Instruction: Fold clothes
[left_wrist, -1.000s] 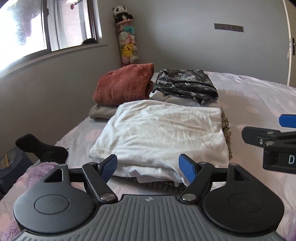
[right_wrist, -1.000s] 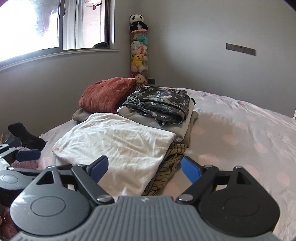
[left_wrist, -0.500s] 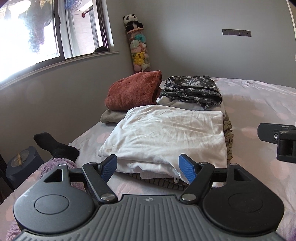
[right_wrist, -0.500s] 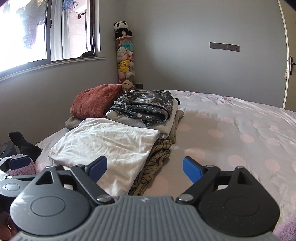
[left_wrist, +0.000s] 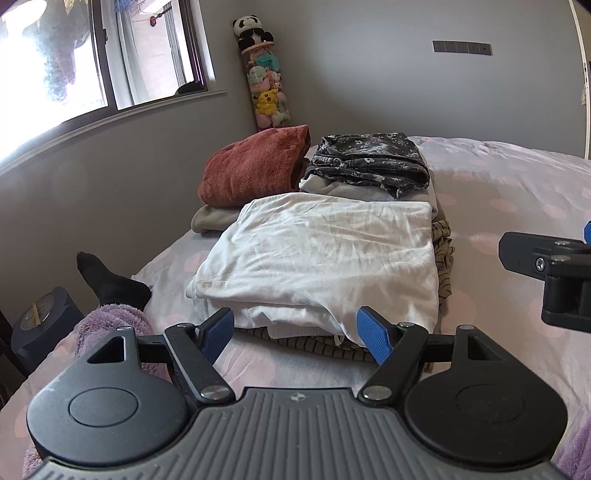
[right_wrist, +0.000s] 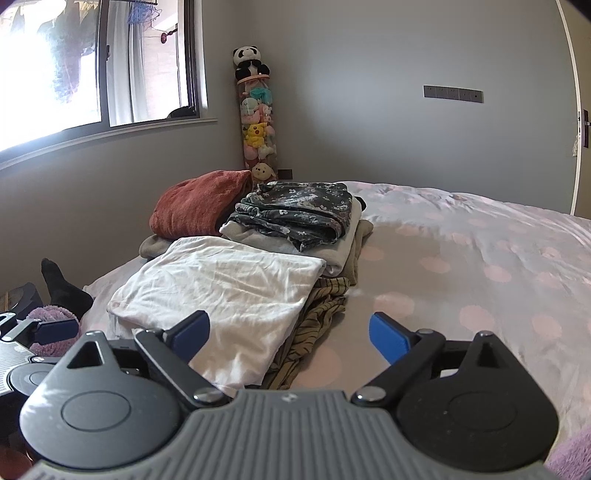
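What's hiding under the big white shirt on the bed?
A striped olive garment pokes out from under the white shirt along its right and near edges. How far it spreads underneath, or whether anything else lies there, is covered.

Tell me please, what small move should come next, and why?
Probably draw both grippers back from the pile and look for an unfolded garment. The white shirt lies folded flat on the striped garment, and nothing sits between the fingers of the left gripper or the right gripper, whose jaws have just been opening. No unfolded clothing shows on the bed.
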